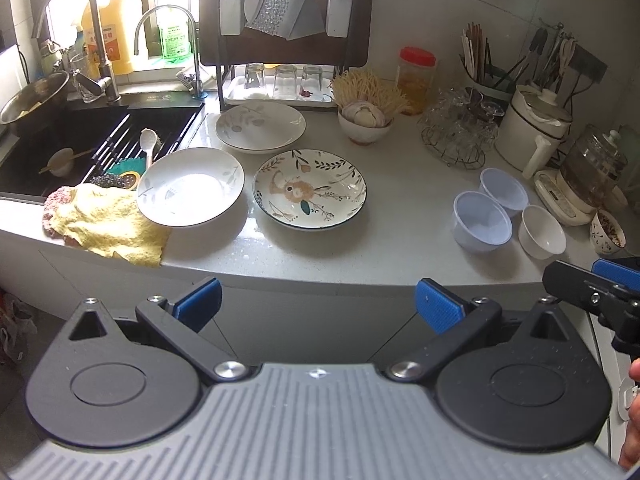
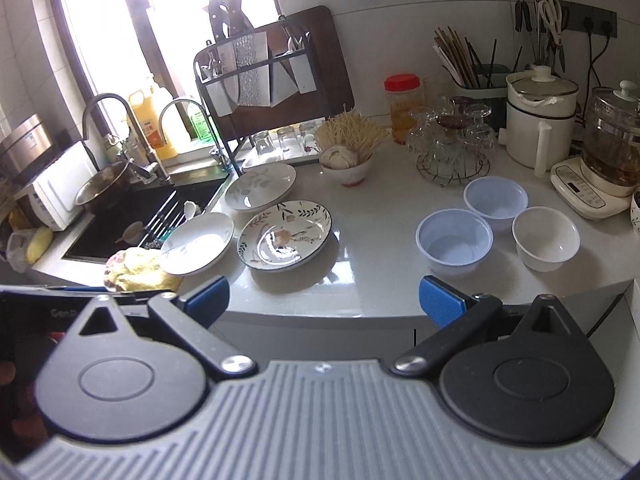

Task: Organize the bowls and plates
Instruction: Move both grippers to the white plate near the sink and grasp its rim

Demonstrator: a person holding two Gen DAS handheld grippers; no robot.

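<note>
Both your grippers, left gripper (image 1: pixel 318 300) and right gripper (image 2: pixel 324 300), spread empty; plates (image 1: pixel 310 188) lie ahead of left fingers, bowls (image 2: pixel 454 242) ahead-right of right fingers, on the counter (image 1: pixel 400 236)

We can read only "Gen" on the dark device (image 2: pixel 60 316) beside the yellow cloth (image 2: pixel 140 272); labels on the bottles (image 1: pixel 174 36) behind the sink (image 1: pixel 80 148) are too blurred.
</note>
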